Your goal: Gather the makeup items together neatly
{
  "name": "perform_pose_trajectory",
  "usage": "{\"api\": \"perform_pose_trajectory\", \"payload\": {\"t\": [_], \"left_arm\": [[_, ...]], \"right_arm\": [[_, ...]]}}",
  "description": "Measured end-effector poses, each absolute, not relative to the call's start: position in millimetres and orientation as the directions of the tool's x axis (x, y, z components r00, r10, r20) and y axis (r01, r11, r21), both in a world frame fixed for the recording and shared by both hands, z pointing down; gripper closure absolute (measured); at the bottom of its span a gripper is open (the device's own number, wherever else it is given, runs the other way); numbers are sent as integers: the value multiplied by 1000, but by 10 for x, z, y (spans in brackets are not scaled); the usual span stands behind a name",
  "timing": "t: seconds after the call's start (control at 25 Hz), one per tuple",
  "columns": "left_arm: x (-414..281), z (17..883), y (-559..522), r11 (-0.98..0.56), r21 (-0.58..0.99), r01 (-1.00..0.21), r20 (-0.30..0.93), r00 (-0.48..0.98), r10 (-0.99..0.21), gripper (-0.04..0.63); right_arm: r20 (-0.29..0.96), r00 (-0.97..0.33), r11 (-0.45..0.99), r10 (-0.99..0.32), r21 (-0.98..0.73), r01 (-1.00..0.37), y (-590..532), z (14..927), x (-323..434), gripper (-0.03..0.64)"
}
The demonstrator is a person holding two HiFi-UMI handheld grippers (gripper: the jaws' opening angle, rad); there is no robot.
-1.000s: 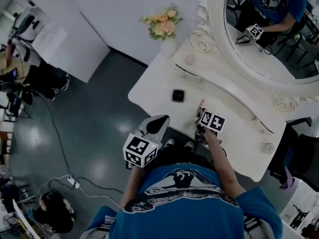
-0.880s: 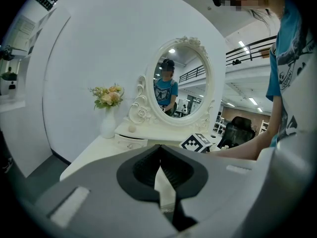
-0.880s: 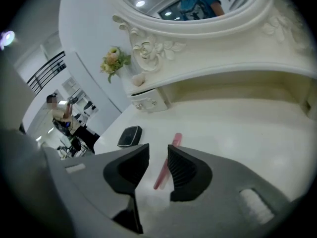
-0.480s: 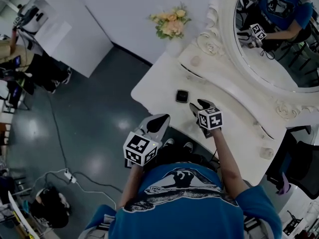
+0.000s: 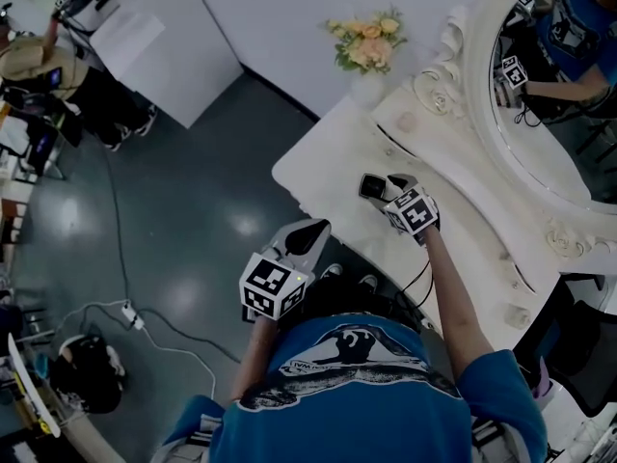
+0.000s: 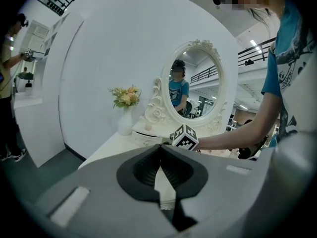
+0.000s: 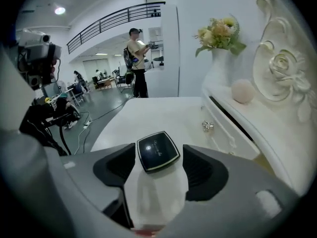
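The black compact (image 7: 157, 151) lies flat on the white table (image 7: 148, 115), between the jaws of the right gripper (image 7: 159, 175). Those jaws have just been opening and do not press on it, and closing off-centre could skid it away. The left gripper (image 6: 160, 152) is clenched on nothing. I count one compact, perhaps with others out of view, two grippers, one flower vase (image 7: 216, 76) and one mirror (image 5: 559, 85).

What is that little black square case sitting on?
The black case lies flat on the white dressing table, with bare tabletop around it. The right gripper, whose jaws have just been opening, has it between its tips, untouched. The case's underside is hidden.
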State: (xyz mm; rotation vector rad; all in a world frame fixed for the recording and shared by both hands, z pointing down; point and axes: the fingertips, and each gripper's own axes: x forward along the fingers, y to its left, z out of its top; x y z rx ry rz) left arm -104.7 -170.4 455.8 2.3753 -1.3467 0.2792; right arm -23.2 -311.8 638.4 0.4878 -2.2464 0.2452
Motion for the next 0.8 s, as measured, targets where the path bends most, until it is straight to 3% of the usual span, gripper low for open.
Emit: {"api": "perform_pose_trajectory", "payload": {"t": [0.32,0.8], "left_arm": [[-1190,4569,-1641,-411,237,-880,372,473,-798,583],[-1193,4571,-1598,-422,233,-876,374,481,-793,583]], "right_arm": [[811,-566,958,-150,-23,-286,-3111,6627,-514,243],[824,-529,954,-204,46,-296,-3060,6612,-517,290]]}}
